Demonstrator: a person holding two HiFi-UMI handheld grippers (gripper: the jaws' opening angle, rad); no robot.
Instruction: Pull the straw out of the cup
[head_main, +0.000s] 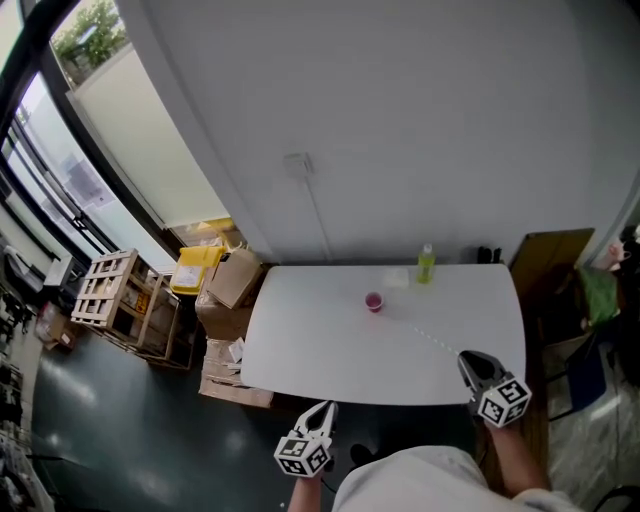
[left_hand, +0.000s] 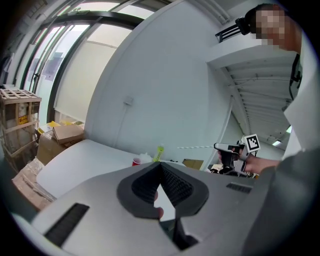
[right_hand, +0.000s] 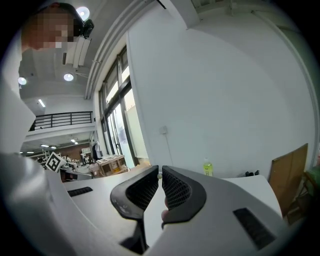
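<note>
- The right gripper, lower right, is clamped on the straw.
- The straw points up-left toward the cup at mid-frame, its tip already clear of it.
- The left gripper, lower left, is closed on nothing.

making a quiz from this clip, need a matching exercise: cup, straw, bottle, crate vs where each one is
Things:
1 cup
2 straw
3 bottle
4 wooden crate

Places:
a off the table, to its left
b pinched between the fingers of the right gripper
c at the table's far edge
d standing mid-table

Pairs: 1-d, 2-b, 3-c, 4-a
</note>
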